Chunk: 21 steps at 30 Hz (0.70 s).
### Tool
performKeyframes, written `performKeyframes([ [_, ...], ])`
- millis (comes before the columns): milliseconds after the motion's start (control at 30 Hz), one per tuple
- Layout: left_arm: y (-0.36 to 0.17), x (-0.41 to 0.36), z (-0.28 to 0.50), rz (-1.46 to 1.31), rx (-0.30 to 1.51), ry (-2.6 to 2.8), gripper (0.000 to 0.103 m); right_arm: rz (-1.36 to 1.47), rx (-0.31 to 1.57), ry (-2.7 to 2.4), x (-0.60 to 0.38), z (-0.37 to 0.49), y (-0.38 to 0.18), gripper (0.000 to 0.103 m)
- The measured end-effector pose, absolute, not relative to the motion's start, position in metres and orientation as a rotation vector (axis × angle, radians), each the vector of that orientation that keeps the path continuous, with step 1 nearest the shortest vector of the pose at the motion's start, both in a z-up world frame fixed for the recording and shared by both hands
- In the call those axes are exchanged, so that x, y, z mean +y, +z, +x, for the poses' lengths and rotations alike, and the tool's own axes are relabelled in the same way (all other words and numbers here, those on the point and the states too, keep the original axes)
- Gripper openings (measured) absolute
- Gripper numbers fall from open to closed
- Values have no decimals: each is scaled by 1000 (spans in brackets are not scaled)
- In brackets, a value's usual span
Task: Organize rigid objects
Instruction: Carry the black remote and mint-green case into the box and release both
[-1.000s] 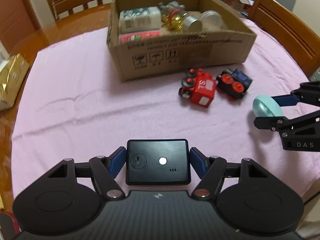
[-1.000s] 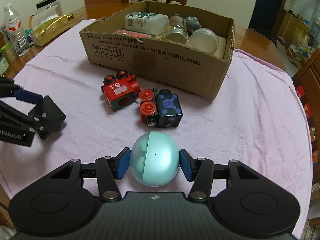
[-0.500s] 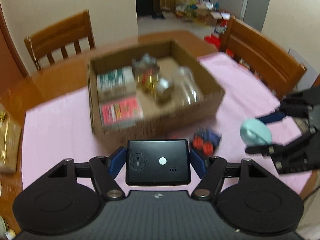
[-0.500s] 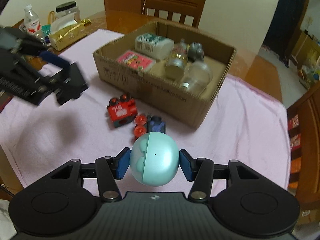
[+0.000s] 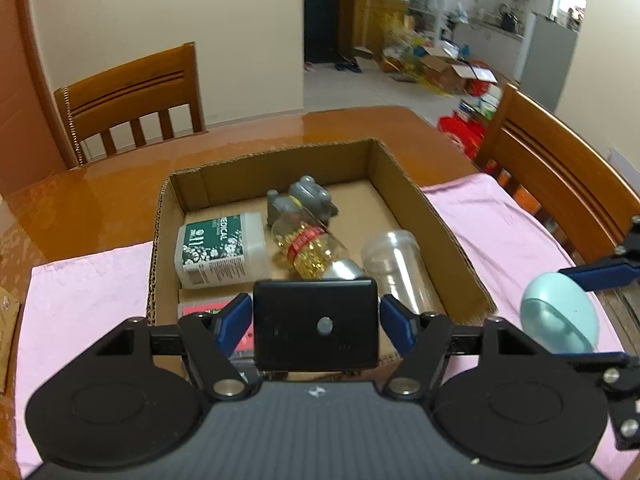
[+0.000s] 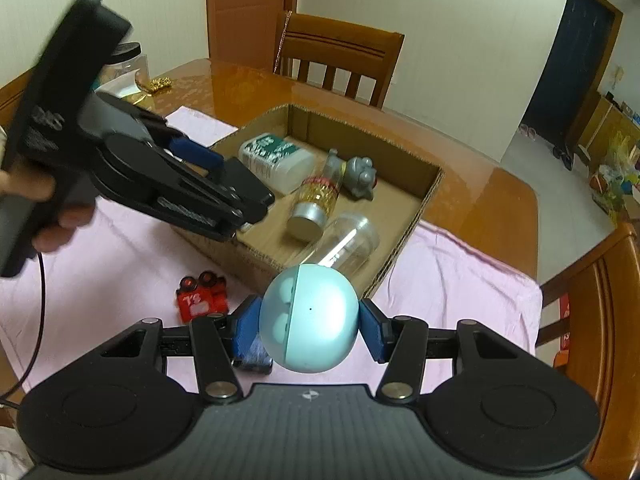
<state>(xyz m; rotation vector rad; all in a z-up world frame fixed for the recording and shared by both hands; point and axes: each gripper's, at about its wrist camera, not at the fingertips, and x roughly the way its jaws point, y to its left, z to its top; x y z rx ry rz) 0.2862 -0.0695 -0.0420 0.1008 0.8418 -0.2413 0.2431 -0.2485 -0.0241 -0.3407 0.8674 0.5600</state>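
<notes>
My left gripper (image 5: pixel 316 320) hangs over the near left corner of the open cardboard box (image 5: pixel 432 216). A flat black box (image 5: pixel 316 340) sits between its blue pads, which still touch its sides while the jaws are opening. The right wrist view shows that gripper (image 6: pixel 244 196) in a person's hand. My right gripper (image 6: pixel 310 320) is shut on a pale teal ball (image 6: pixel 308 316), held above the cloth just in front of the cardboard box (image 6: pixel 424 208). From the left wrist view the ball (image 5: pixel 560 316) is at the right.
The box holds a white bottle (image 5: pixel 220 252), a bottle of yellow capsules (image 5: pixel 312 252), a grey figure (image 5: pixel 308 200), a clear jar (image 5: pixel 396 264) and a pink pack (image 5: pixel 200 312). A red toy train (image 6: pixel 202 298) lies on the pink cloth (image 6: pixel 460 280). Wooden chairs (image 6: pixel 340 56) ring the table.
Both grippers rose with their loads and moved toward the cardboard box. The left one went from above the cloth to above the box's near edge, and the toy trains dropped out of its view.
</notes>
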Motion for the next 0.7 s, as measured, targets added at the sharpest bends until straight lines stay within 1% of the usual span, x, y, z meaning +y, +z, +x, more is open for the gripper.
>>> performKeyframes([
  [33,-43,-69,287,91,836,-235,84,-342,863,560,-248,246,-23,58],
  [67,-43,-67,286,80,824,-225,88,-342,860,561,-248,248,-22,58],
  [133,-40,-62,283,67,808,-212,92,-343,854,560,-247,253,-21,58],
  [167,-39,-59,281,67,807,-208,95,-343,853,561,-247,255,-21,58],
  [367,-30,-41,248,57,780,-134,101,-336,844,567,-242,274,-17,58],
  [700,-25,-4,198,19,757,54,102,-315,859,555,-223,339,-20,58],
])
